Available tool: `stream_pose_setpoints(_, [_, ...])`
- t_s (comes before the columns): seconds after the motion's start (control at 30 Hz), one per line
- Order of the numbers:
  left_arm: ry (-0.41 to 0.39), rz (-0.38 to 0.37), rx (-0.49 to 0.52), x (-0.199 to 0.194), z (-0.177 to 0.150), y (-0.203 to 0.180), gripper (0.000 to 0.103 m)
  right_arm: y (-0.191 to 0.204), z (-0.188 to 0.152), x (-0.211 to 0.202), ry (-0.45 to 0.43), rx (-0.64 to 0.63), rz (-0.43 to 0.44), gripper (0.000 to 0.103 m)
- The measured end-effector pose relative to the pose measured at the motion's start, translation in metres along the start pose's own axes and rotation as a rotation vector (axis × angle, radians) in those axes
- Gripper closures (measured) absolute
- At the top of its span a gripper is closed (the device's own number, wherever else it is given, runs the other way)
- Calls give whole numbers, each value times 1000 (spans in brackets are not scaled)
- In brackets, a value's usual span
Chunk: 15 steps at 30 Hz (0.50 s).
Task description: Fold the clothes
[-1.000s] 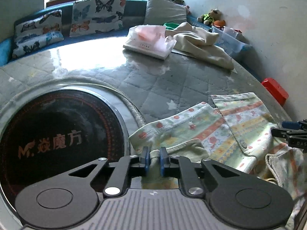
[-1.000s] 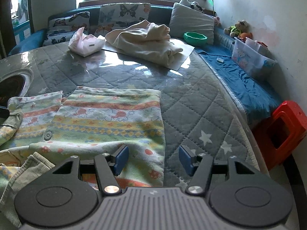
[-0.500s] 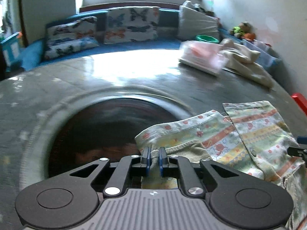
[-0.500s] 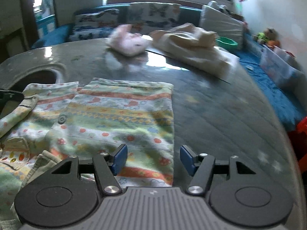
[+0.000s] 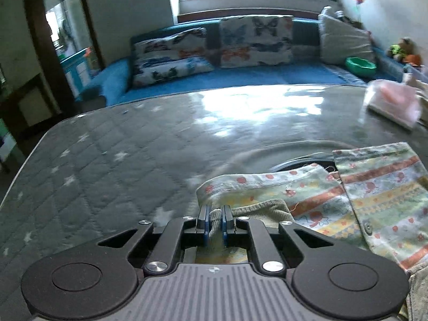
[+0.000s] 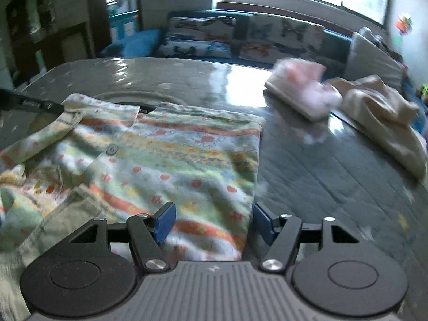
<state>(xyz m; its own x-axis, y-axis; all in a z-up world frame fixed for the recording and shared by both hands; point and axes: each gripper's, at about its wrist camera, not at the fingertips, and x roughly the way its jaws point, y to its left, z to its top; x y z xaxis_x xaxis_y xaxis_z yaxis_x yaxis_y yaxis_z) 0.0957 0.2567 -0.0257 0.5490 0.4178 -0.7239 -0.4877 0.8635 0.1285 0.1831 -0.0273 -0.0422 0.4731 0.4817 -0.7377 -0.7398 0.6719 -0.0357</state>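
A small patterned garment (image 6: 171,157) with coloured stripes, red dots and a button lies spread on the grey quilted table; it also shows in the left wrist view (image 5: 374,200). My left gripper (image 5: 214,223) is shut on the garment's ribbed green cuff (image 5: 256,208) at its left side. My right gripper (image 6: 211,219) is open, its blue pads either side of the garment's near right hem, just above the cloth. The left gripper's dark fingers (image 6: 32,104) show at the far left of the right wrist view.
A pink tissue pack (image 6: 302,93) and a cream folded cloth (image 6: 382,117) lie at the back right of the table (image 5: 107,165). A round dark inset (image 5: 302,161) is partly under the garment. A blue sofa with butterfly cushions (image 5: 254,42) stands behind.
Both wrist views have swung left. The left gripper keeps its hold on the cuff. The right gripper has moved closer over the garment's hem, still open.
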Motion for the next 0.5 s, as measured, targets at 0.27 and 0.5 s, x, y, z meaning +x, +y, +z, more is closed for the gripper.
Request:
stream_pose_setpoints(0.27, [-14, -63, -56, -25, -9, 24, 69, 44, -10, -55, -43, -131, 162, 39])
stream_pose_setpoints(0.5, [-35, -169, -40, -67, -33, 15, 61, 88, -38, -76, -20, -207, 242, 46])
